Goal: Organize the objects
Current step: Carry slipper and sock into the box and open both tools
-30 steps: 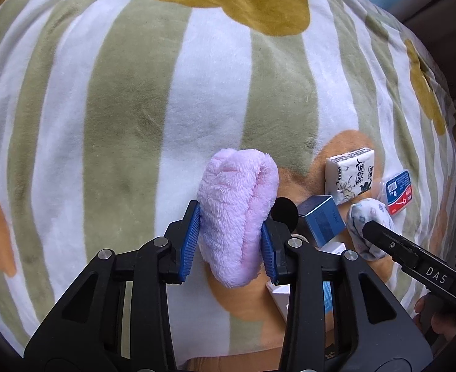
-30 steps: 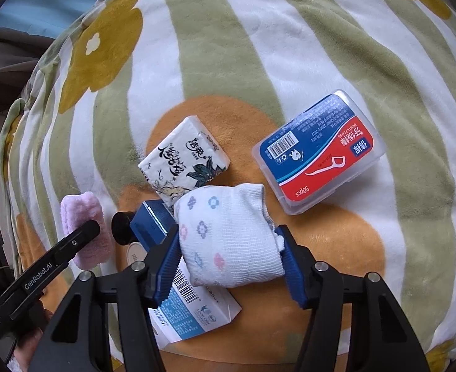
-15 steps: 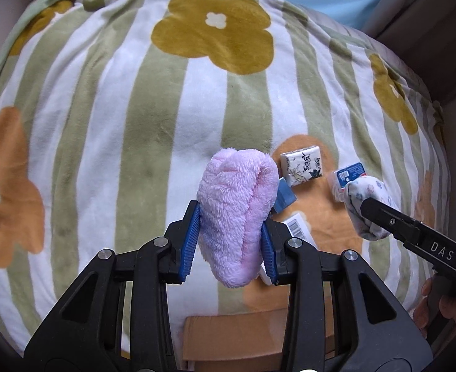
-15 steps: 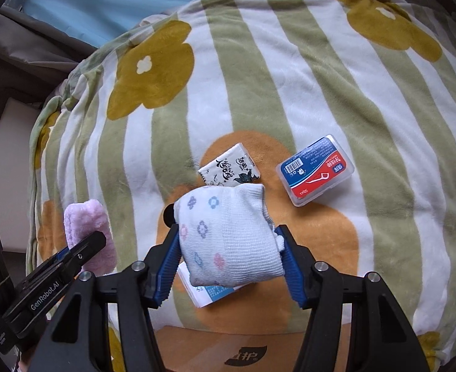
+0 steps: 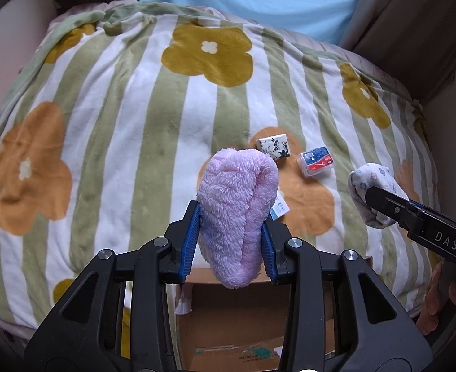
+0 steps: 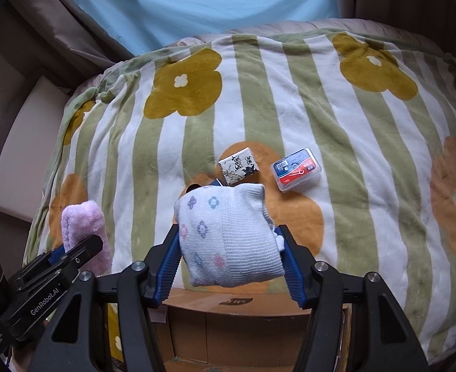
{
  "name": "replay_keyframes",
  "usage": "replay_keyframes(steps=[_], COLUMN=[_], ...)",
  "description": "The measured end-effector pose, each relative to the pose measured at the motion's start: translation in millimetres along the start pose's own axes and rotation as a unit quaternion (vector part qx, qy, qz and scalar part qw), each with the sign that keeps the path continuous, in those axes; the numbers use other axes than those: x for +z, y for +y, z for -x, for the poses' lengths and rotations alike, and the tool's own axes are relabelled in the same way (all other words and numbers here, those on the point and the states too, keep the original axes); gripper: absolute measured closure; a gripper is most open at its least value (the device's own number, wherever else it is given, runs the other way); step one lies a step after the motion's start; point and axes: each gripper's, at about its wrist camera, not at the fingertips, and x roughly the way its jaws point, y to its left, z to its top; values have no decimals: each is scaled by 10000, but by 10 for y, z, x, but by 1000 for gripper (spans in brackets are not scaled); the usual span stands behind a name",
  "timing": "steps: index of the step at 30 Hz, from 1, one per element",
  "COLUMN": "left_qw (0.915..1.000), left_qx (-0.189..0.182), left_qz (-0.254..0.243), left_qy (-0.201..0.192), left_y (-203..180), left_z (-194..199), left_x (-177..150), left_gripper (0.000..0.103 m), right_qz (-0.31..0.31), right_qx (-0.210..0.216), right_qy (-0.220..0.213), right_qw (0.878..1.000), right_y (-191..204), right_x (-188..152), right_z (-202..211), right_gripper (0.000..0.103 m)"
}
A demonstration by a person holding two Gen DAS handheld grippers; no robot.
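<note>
My left gripper [image 5: 229,241] is shut on a fluffy pink sock roll [image 5: 235,214] and holds it above the near edge of the bed, over an open cardboard box [image 5: 237,325]. My right gripper [image 6: 231,260] is shut on a white sock roll with small flowers [image 6: 228,235], also raised over the box [image 6: 243,325]. Each held sock shows in the other view: the pink one [image 6: 85,229], the white one [image 5: 372,192]. On the blanket lie a tissue pack [image 6: 238,169], a floss-pick case [image 6: 294,169] and a white-blue carton, mostly hidden [image 5: 280,209].
The striped flower blanket [image 5: 104,142] covers the whole bed. A light blue sheet [image 6: 197,9] and grey curtains [image 5: 414,15] stand behind it. A white panel [image 6: 20,155] lies left of the bed. The person's hand [image 5: 441,297] holds the right gripper.
Both grippers have pulled back and up from the blanket with their socks. The objects on the bed look smaller and the cardboard box has come into view below.
</note>
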Motion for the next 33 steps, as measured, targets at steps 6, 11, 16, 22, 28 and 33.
replay_keyframes(steps=[6,11,16,22,28,33], left_qw=[10000,9999,9996,9985,9968,9956], left_qx=[-5,-4,-15,-29,-47,-6], left_qz=[9,2,23,6,-31,-63], left_qy=[11,132,298,539,795,938], left_y=[-24,-10,19,22,8,0], left_z=[176,202,141,-81,-405,-581], left_x=[-370,-714,-1045,-1378,-1605,-1681], left_gripper=[70,70,70,70,70,70], right_qz=[179,233,242,241,226,277], right_qx=[-19,-56,-100,-198,-312,-366], right_qy=[18,100,269,506,762,774], right_qw=[9998,9997,9993,9982,9963,9959], right_y=[43,42,5,-75,-217,-285], right_x=[-330,-644,-953,-1294,-1543,-1600], right_z=[174,219,173,17,-232,-335], right_gripper=[48,48,48,48,48,48])
